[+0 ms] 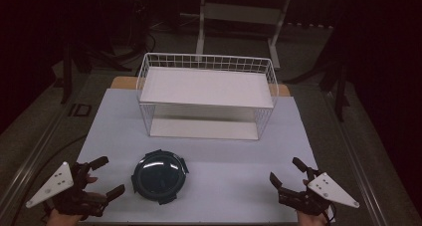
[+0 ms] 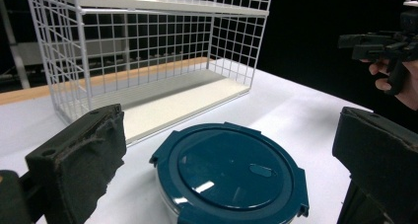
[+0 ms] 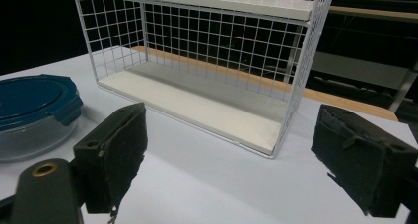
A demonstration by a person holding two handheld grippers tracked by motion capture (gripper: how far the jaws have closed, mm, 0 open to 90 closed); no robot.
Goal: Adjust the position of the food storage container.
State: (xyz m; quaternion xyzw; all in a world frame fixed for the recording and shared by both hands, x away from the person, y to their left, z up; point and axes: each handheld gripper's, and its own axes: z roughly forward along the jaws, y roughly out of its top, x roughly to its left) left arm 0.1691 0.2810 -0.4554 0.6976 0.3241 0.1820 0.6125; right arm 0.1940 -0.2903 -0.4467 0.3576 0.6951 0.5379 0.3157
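A round glass container with a dark teal clip lid [image 1: 160, 176] [image 2: 230, 172] [image 3: 30, 105] sits near the table's front, left of centre. Behind it stands a white wire shelf rack [image 1: 206, 95] [image 2: 148, 46] [image 3: 207, 51] with two white shelves, both bare. My left gripper [image 1: 106, 176] [image 2: 231, 160] is open just left of the container, its jaws spread wide with nothing between them. My right gripper [image 1: 287, 173] [image 3: 231, 152] is open at the front right, apart from the container, and faces the rack's lower shelf.
A white mat [image 1: 209, 151] covers the wooden table [image 1: 122, 81]. Dark floor and metal frame legs [image 1: 201, 22] lie beyond the table. The other hand and gripper [image 2: 389, 46] appear at the upper right of the left gripper view.
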